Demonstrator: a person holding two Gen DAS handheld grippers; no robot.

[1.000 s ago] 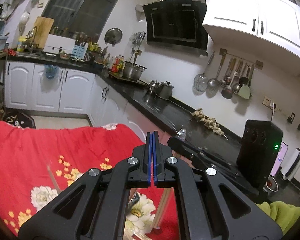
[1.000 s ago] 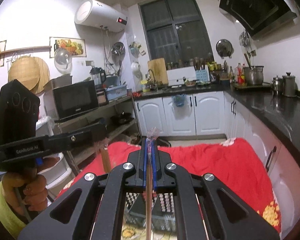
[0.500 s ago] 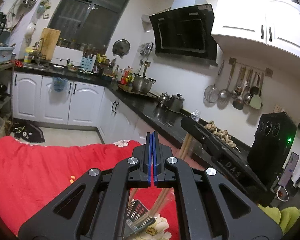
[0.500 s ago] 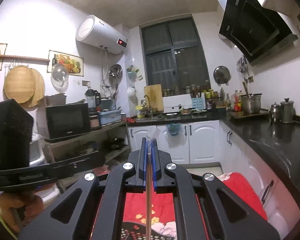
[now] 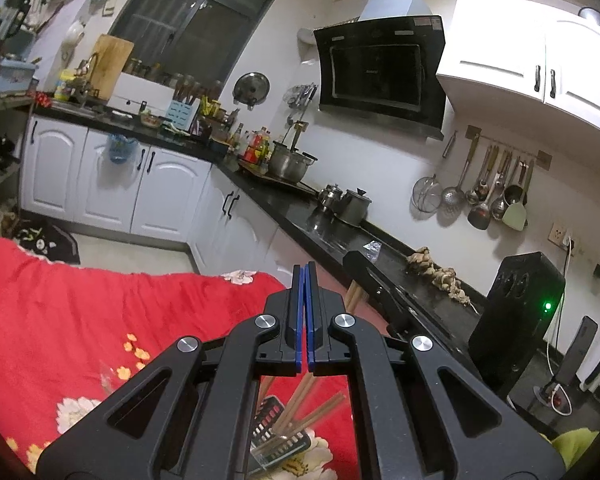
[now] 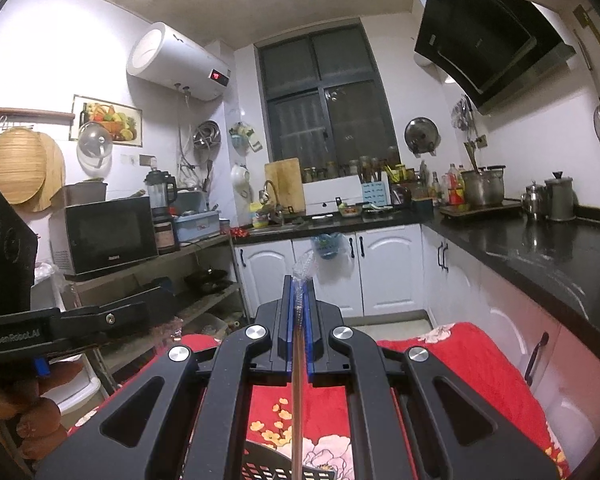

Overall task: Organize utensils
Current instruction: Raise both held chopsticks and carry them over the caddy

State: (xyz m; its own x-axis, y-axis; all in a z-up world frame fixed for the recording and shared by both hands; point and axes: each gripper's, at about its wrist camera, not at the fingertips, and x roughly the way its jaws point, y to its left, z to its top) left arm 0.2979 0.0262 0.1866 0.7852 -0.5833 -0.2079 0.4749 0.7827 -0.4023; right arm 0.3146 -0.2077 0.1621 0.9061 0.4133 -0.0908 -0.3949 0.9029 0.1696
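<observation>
While right gripper point(image 6: 299, 300) clamps chopstick point(image 6: 297, 400), basket point(image 5: 280, 440) holds chopsticks point(image 5: 300, 408).

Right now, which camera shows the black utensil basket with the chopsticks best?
The left wrist view: the black utensil basket shows between the gripper arms, chopsticks leaning out. The right wrist view catches only its slotted rim at the bottom edge.

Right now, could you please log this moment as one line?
left hand-held gripper: shut, empty | right hand-held gripper: shut on thin wooden chopstick | black slotted plastic basket: on red floral cloth
</observation>
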